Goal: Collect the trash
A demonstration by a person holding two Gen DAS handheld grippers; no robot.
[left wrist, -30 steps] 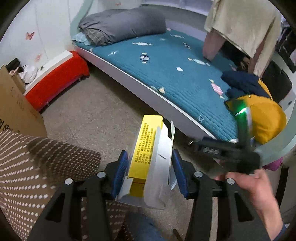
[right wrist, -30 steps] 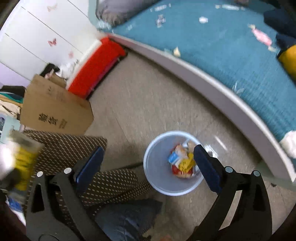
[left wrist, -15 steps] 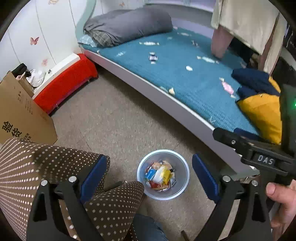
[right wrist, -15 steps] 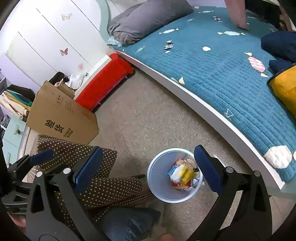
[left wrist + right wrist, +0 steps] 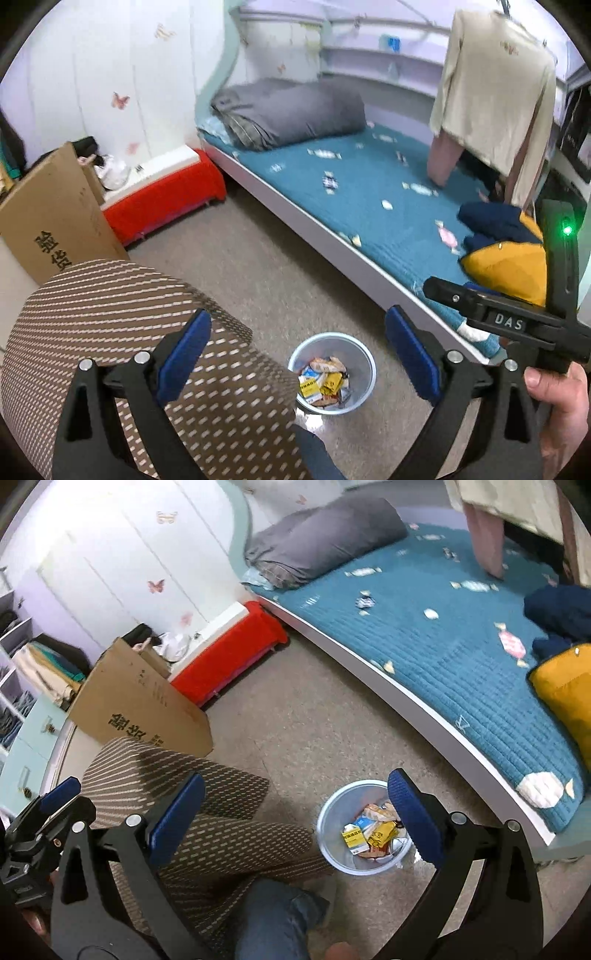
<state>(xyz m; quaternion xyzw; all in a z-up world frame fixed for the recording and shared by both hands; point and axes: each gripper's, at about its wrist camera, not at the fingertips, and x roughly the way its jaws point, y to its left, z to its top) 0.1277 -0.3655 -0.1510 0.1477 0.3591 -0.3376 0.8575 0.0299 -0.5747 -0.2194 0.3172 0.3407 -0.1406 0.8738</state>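
A pale translucent bin (image 5: 364, 356) (image 5: 327, 814) stands on the carpet by the bed, with several wrappers and a yellow box (image 5: 309, 387) (image 5: 354, 839) inside it. High above the bin, my left gripper (image 5: 297, 325) has its jaws opening wide, with nothing between them. My right gripper (image 5: 295, 786) is open and empty over the same spot; its black body (image 5: 498, 319) shows at the right of the left wrist view. More sweet wrappers (image 5: 330, 182) (image 5: 511, 644) lie scattered on the teal mattress (image 5: 373, 221).
A person's dotted trouser leg (image 5: 129, 332) (image 5: 207, 834) fills the near left. A cardboard box (image 5: 140, 701) and a red bench (image 5: 229, 653) line the left wall. A grey quilt (image 5: 291, 110), navy and yellow clothes (image 5: 506, 251) and a hanging shirt (image 5: 495, 92) sit around the bed.
The yellow box held in the left gripper a second ago has been let go and now lies in the bin. The left jaws spread wide. Both grippers rose, so more of the room shows.
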